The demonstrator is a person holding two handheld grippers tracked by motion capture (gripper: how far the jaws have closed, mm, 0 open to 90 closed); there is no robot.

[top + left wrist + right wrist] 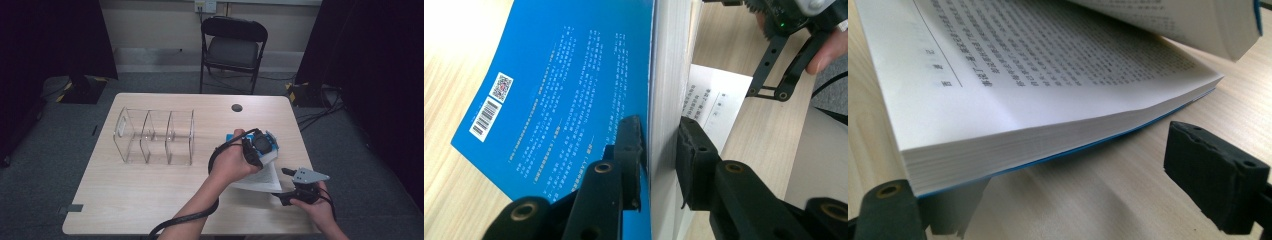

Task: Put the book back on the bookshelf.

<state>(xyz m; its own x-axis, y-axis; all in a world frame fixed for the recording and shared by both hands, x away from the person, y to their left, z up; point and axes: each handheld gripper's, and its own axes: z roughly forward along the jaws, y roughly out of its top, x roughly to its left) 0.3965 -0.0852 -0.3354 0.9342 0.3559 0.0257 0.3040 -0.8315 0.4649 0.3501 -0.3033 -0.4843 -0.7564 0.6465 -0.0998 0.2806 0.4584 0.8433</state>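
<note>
Black left gripper (659, 150) fingers (629, 145) clamping blue-covered book (569, 85) half upright; right gripper (1058, 195) fingers (1213, 175) gaping beside lower pages, touching nothing.

a light wooden table (150, 190) carries a clear acrylic divider rack (155, 136) at its left-middle, a small dark round disc (237, 107) near the far edge, and an open blue-covered book (260, 175) at the right, lower pages flat on the wood.
</note>
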